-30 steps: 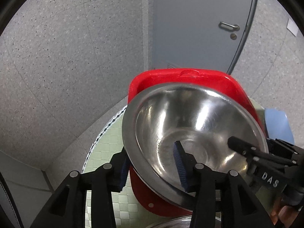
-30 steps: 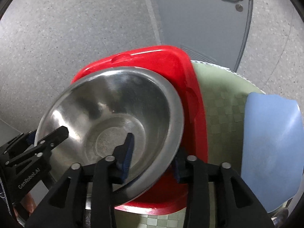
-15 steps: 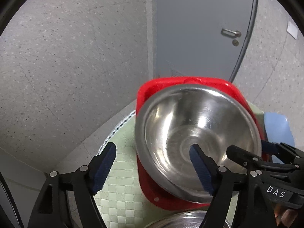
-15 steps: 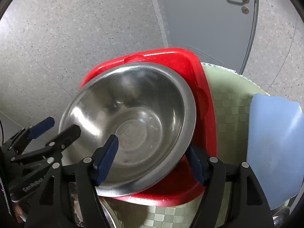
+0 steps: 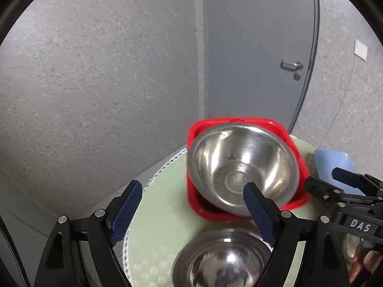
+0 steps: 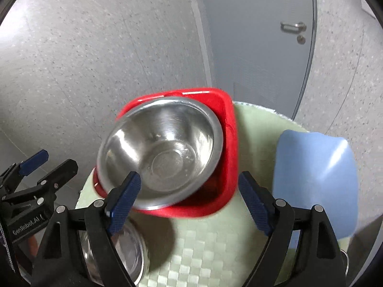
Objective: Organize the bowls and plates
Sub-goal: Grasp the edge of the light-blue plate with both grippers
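Observation:
A large steel bowl (image 5: pixel 241 167) (image 6: pixel 160 155) rests tilted in a red square basin (image 5: pixel 296 162) (image 6: pixel 226 129) at the far side of a round table. A second steel bowl (image 5: pixel 222 260) (image 6: pixel 126 248) sits on the table nearer to me. My left gripper (image 5: pixel 192 212) is open and empty, above the near bowl. My right gripper (image 6: pixel 189 203) is open and empty, back from the basin. Each gripper shows at the edge of the other's view.
The table has a pale green checked mat (image 5: pixel 165 205) (image 6: pixel 201 251). A light blue plate (image 6: pixel 316 179) (image 5: pixel 332 162) lies to the right of the basin. A grey wall and a grey door (image 5: pixel 258 47) stand behind the table.
Both grippers let go of the large bowl's rim, opened wide and drew back and up. The bowl stays in the red basin. The nearer bowl has come into view.

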A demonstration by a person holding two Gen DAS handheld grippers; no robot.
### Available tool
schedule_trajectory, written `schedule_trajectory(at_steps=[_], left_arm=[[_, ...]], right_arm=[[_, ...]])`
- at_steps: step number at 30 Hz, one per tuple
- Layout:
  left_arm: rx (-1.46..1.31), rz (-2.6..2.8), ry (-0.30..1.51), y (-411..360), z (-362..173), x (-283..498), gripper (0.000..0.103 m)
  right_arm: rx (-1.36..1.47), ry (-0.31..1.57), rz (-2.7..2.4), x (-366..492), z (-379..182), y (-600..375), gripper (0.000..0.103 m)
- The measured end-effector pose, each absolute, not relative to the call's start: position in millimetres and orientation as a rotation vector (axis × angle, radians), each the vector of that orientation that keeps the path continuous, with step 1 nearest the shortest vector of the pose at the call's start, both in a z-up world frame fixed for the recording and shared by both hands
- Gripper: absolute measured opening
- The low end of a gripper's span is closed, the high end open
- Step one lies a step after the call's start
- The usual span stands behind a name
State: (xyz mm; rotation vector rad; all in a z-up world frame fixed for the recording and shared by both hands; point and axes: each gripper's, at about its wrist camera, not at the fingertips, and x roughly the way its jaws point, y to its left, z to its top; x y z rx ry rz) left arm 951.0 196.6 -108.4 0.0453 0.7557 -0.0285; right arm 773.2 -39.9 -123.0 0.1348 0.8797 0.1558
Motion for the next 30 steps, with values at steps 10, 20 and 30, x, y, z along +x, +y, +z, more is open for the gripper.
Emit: schedule_trajectory(at_steps=[10, 20, 30], left_arm=[[-0.021, 0.128, 0.661, 193.4, -90.6, 817.9, 0.094], [-0.025, 0.081, 0.664, 111.1, -80.9, 735.2, 0.095], [-0.016, -0.109, 0.777, -1.3, -99.2, 758.9, 0.095]], right_arm=[[0.117, 0.757, 0.248, 693.2, -90.0, -62.4, 0.090], [0.148, 0.745, 0.267, 646.1, -85.7, -107.5, 0.091], [0.159, 0.771, 0.074, 642.0, -91.6, -204.2, 0.091]])
